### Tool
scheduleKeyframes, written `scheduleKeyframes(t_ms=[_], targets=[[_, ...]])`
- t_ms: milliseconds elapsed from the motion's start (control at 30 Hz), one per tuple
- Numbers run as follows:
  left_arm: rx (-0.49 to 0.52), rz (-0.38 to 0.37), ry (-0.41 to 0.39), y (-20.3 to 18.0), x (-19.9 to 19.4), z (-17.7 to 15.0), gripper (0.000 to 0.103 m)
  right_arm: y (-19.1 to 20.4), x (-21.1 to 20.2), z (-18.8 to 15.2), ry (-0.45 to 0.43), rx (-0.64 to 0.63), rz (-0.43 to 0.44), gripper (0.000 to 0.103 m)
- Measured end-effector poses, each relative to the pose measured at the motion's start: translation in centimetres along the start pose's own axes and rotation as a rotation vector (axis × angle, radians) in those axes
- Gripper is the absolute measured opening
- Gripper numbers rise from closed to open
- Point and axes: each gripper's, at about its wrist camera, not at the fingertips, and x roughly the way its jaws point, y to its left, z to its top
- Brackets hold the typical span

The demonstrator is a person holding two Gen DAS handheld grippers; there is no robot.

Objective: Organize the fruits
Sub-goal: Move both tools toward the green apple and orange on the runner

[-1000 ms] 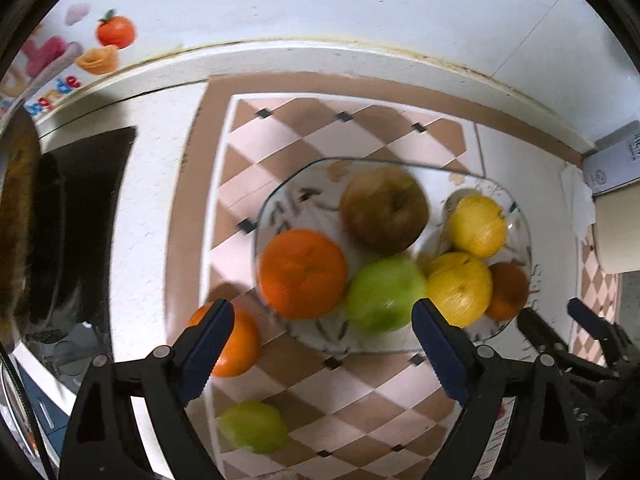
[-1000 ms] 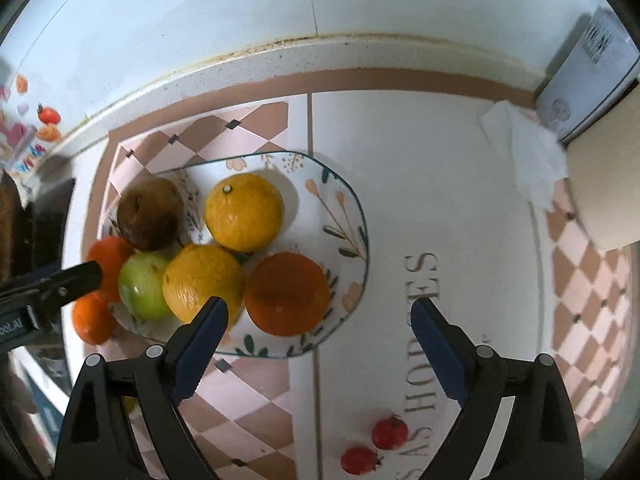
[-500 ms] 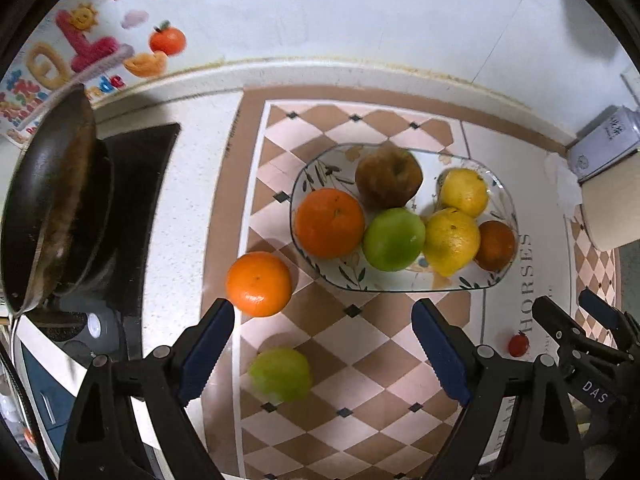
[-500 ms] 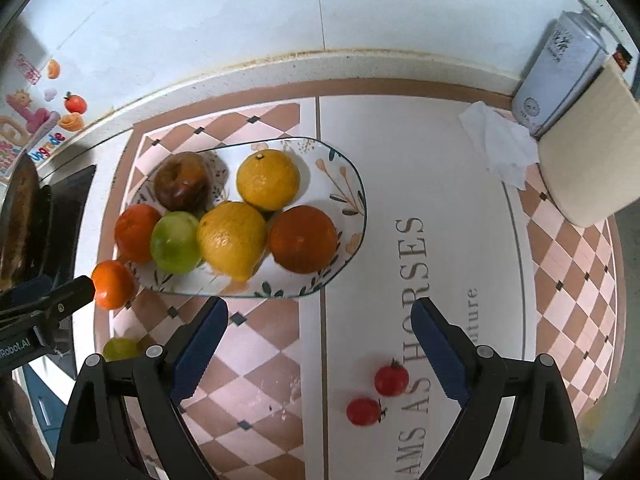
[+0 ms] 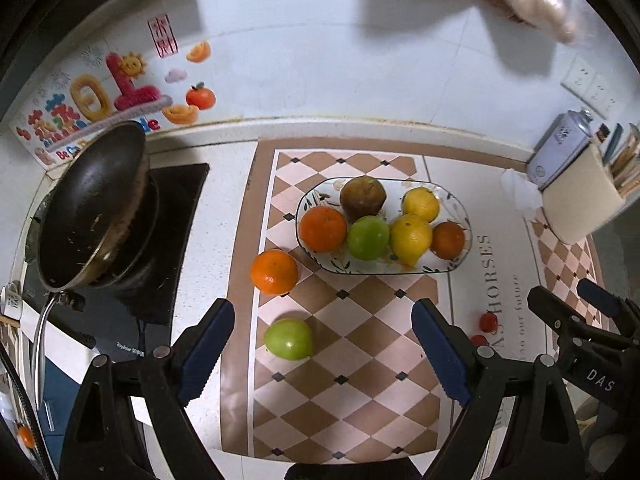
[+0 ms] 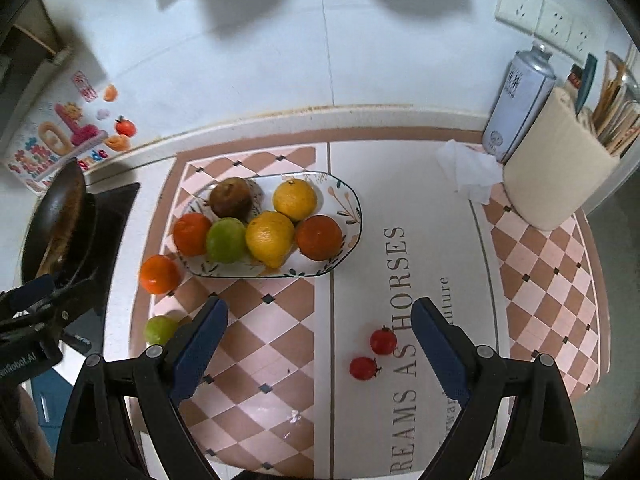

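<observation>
Both tongs are spread wide w/ nothing between them: the left gripper (image 5: 322, 350) hangs over the checkered pink-and-brown mat (image 5: 360, 360), the right gripper (image 6: 318, 346) over the mat's white printed strip (image 6: 400, 280). Left cam only catches the tip of the other tool at its right edge, and the mat text is cut off by the fingers, so only "HORSES" reads clean. Loose stuff: a round green apple-looking fruit (image 5: 288, 339) sits just ahead of the left fingers, half hidden behind a blue pad in the right cam (image 6: 161, 330); a loose orange mandarin (image 5: 274, 271) is just beside the left end of the oval floral glass plate (image 5: 464, 236), can't tell if it touches. Two small red cherry tomatoes (image 6: 374, 354) lie close together between the right fingers. The plate holds a brown fruit (image 5: 363, 199) (kind unclear), 2 oranges, 1 green, 2 yellow, packed touching. Plenty of bare mat in front of the plate; a black frying pan (image 5: 88, 216) on the dark cooktop crowds the left, a cream utensil holder (image 6: 560, 184), a silver spray can (image 6: 520, 100) and a crumpled white tissue (image 6: 468, 176) crowd the far right by the tiled wall.
</observation>
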Motion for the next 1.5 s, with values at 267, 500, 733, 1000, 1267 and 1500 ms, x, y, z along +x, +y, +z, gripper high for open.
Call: scheduleKeyframes(t_ms=[267,500,733,1000,1267,1500], targets=[[0.001,-0.012,-0.086,0.0,-4.3,-2.2,0.091,0.6,-6.2,-2.1,-0.095,-0.021,0.009,0.095],[0.004,-0.008,-0.150,-0.1,-7.3,-4.2,0.091,0.9,-10.0,-4.0,-0.165,-0.031,0.012,0.095],[0.016,0.025,-0.206,-0.4,-8.6,-5.1,0.091,1.3,-11.4,-5.3,-0.201,-0.028,0.023,0.095],[0.008,0.013,-0.197,-0.7,-8.0,-4.9,0.091,1.2,-11.1,-4.8,-0.200,-0.017,0.049,0.095],[-0.046,0.079,-0.145,1.5,-4.1,-3.3,0.103,-2.3,-6.7,-3.2,-0.096,0.084,0.090,0.095],[-0.156,0.152,0.013,6.2,2.8,-2.4,0.103,-6.3,3.0,-4.0,0.092,0.164,0.089,0.095]])
